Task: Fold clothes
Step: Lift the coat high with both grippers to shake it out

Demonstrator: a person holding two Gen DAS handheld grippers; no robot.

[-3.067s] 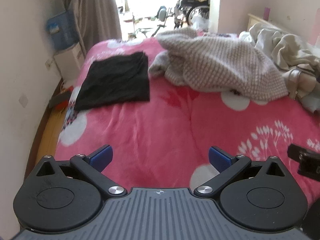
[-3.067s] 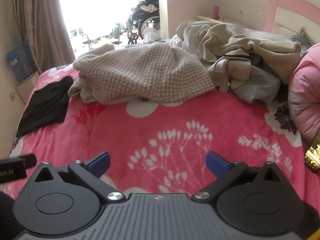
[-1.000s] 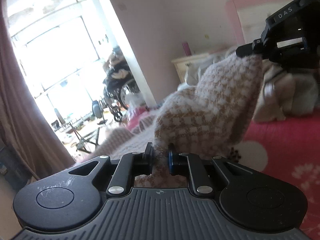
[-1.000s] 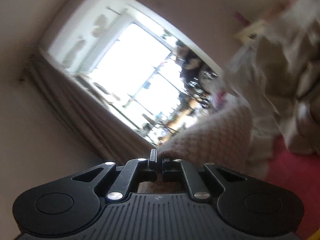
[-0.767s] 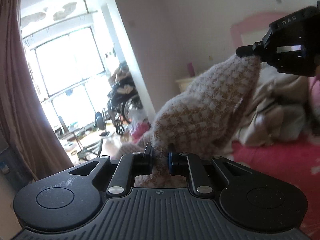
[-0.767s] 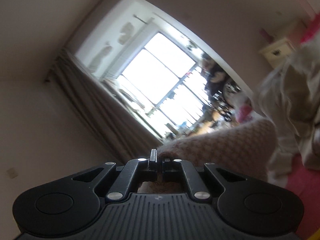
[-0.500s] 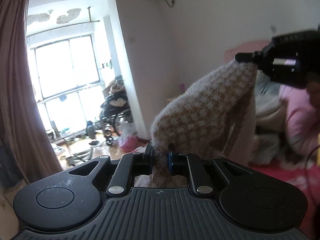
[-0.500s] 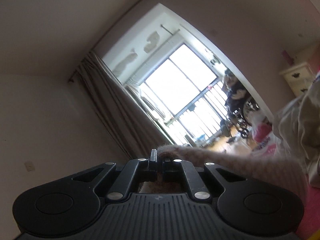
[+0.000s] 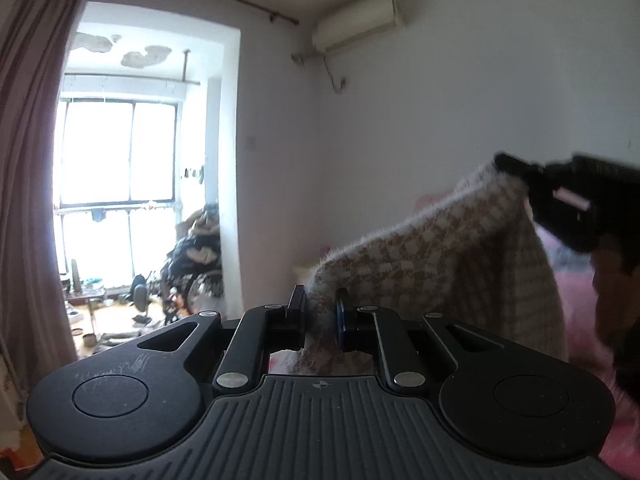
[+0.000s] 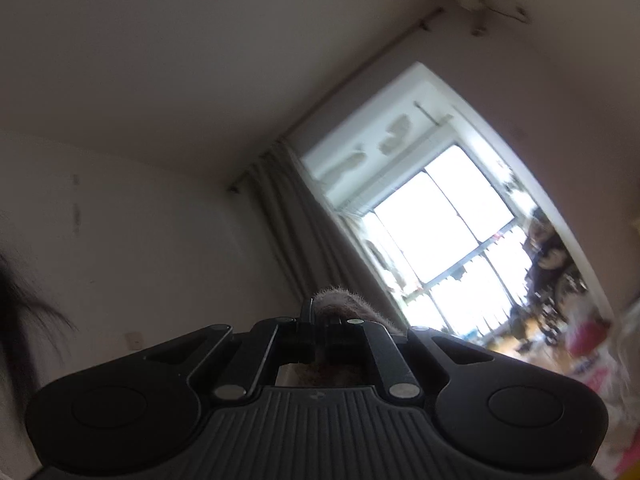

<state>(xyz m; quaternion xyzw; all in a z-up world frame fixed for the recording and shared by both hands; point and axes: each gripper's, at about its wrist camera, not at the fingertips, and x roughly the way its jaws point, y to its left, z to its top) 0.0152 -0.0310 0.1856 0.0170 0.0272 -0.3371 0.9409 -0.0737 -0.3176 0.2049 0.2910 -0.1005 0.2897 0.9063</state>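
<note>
Our left gripper [image 9: 320, 314] pinches one corner of the sweater [image 9: 440, 264]; only this view shows the cloth stretching up-right to our right gripper [image 9: 502, 162], clamped on the far corner. The right wrist view shows just a fuzzy tuft. No writing is legible.

Sweater [image 9: 452, 264] was in a heap on the bed 3 s ago, now lifted clear and stretched between left gripper [image 9: 320, 314] and right gripper [image 9: 506, 166]. Both were open then, now clamped on its edge. Views rose from bed to wall, window [image 10: 436, 236], ceiling.
</note>
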